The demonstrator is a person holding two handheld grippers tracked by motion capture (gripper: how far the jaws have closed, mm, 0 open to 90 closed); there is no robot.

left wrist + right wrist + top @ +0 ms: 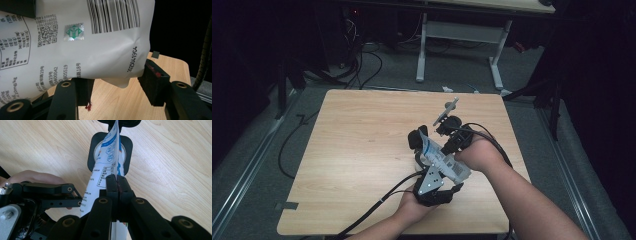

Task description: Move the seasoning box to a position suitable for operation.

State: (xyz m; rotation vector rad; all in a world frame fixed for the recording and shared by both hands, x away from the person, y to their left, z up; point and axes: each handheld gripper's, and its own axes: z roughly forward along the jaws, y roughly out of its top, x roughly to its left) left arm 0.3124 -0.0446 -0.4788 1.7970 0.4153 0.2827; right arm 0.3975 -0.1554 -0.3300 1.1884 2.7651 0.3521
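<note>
A white pouch (pixel 443 161) with blue print and a barcode (pixel 112 15) is held above the wooden table between both grippers. My left gripper (pixel 434 172), under its grey plate, has its jaws wide around the pouch's full body (pixel 95 55), pads (pixel 150 72) pressing its sides. My right gripper (pixel 116 182) is shut on the pouch's thin sealed edge (pixel 116 157). The pouch's far end reaches over a black square object with a white round middle (pixel 93 147), which lies on the table (pixel 416 140).
The light wooden table (pixel 362 165) has bare room at the left and back. A strip of tape (pixel 286 205) sits near its front left corner. Cables trail from both grippers (pixel 377 205). A white-legged desk (pixel 422 50) and floor cables lie beyond.
</note>
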